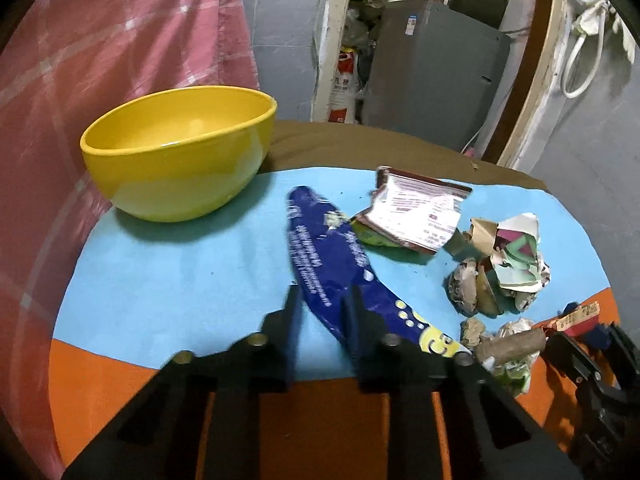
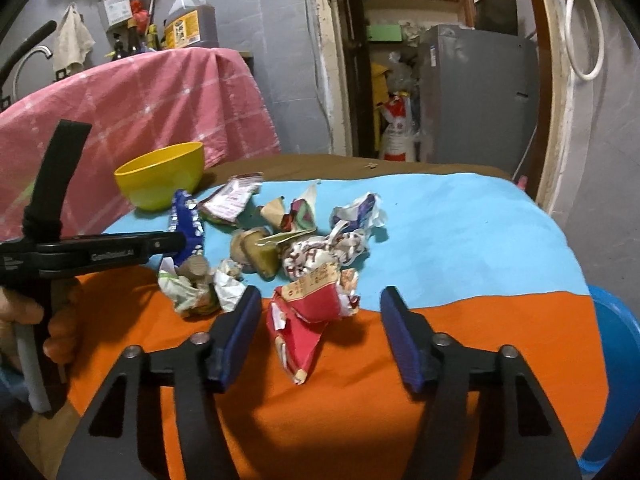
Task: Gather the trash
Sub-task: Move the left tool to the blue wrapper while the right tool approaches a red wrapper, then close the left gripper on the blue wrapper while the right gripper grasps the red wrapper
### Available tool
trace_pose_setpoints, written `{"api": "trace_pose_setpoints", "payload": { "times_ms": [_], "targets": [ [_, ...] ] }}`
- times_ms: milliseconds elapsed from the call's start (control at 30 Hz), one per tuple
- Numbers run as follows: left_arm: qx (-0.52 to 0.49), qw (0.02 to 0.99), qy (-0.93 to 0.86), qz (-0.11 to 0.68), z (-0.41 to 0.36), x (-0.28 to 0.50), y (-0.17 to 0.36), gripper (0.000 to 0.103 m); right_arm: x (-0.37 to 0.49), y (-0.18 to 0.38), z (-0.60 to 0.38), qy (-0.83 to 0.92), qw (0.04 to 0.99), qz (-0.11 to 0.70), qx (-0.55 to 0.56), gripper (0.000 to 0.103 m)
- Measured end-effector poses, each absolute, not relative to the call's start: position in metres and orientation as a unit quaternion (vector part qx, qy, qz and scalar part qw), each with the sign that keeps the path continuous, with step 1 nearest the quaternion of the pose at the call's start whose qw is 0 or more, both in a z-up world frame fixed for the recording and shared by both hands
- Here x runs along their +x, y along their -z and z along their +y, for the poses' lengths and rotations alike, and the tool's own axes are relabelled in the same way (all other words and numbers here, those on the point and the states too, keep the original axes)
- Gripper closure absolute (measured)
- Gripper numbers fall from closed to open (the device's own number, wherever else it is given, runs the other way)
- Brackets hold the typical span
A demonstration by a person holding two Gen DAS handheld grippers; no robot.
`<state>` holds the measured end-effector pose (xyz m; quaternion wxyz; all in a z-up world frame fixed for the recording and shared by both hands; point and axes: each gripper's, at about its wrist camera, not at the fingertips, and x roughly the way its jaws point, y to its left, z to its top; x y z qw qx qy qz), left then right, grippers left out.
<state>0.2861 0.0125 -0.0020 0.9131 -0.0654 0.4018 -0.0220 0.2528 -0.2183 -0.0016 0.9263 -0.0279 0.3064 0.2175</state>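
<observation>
Working both grippers over the cloth-covered table [image 2: 460, 320], I have the left gripper [image 1: 322, 300] narrowed around the near end of the blue wrapper [image 1: 320, 248], which lies slantwise across the middle of the blue cloth; its fingers sit close on either side, though I cannot tell whether the pads are truly biting. My right gripper [image 2: 320, 300] stands spread, straddling the red wrapper [image 2: 308, 312] near the front edge of the orange cloth without touching it. The rest of the trash [image 2: 296, 232] is heaped in the middle, and the yellow bowl [image 1: 180, 152] waits at the far left corner.

Slick foil is my worry: a shallow pinch on the wrapper's edge could let it slide out as I lift. On the right, closing too low might catch the cloth along with the wrapper and drag the pile. Both tools also work close together, so a careless swing toward the bowl could make them collide.
</observation>
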Motion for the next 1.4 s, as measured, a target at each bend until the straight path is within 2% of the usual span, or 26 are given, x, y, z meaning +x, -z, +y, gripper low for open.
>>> {"api": "trace_pose_setpoints", "payload": {
  "times_ms": [100, 167, 567, 633, 1000, 1067, 1167, 1233, 1333, 1400],
  "targets": [
    [-0.075, 0.913, 0.024, 0.4, 0.013, 0.288, 0.002, 0.099, 0.252, 0.003, -0.22, -0.232, 0.922, 0.309, -0.019, 0.065],
    [-0.079, 0.915, 0.024, 0.395, 0.015, 0.288, -0.001, 0.103, 0.25, 0.003, -0.22, -0.237, 0.922, 0.306, -0.017, 0.067],
    [-0.034, 0.962, 0.044, 0.269, -0.009, 0.234, -0.039, 0.103, 0.228, -0.008, -0.232, -0.251, 0.935, 0.25, -0.009, 0.073],
    [-0.03, 0.964, 0.042, 0.261, -0.011, 0.232, -0.045, 0.103, 0.224, -0.011, -0.234, -0.251, 0.937, 0.243, -0.008, 0.083],
    [-0.108, 0.919, 0.04, 0.377, 0.013, 0.262, -0.01, 0.102, 0.225, -0.008, -0.245, -0.251, 0.934, 0.253, 0.015, 0.083],
    [-0.112, 0.91, 0.046, 0.396, 0.013, 0.271, -0.005, 0.097, 0.228, -0.006, -0.246, -0.25, 0.933, 0.258, 0.019, 0.082],
    [-0.131, 0.903, 0.055, 0.406, 0.016, 0.281, 0.0, 0.078, 0.231, -0.003, -0.247, -0.247, 0.931, 0.266, 0.023, 0.08],
    [-0.143, 0.901, 0.061, 0.405, 0.017, 0.285, -0.001, 0.062, 0.233, 0.0, -0.249, -0.245, 0.93, 0.272, 0.025, 0.08],
    [-0.143, 0.901, 0.074, 0.403, 0.015, 0.291, 0.0, 0.05, 0.235, 0.003, -0.25, -0.244, 0.928, 0.28, 0.027, 0.076],
    [-0.127, 0.903, 0.071, 0.404, 0.012, 0.294, 0.0, 0.05, 0.235, 0.005, -0.252, -0.247, 0.926, 0.283, 0.031, 0.075]
  ]
}}
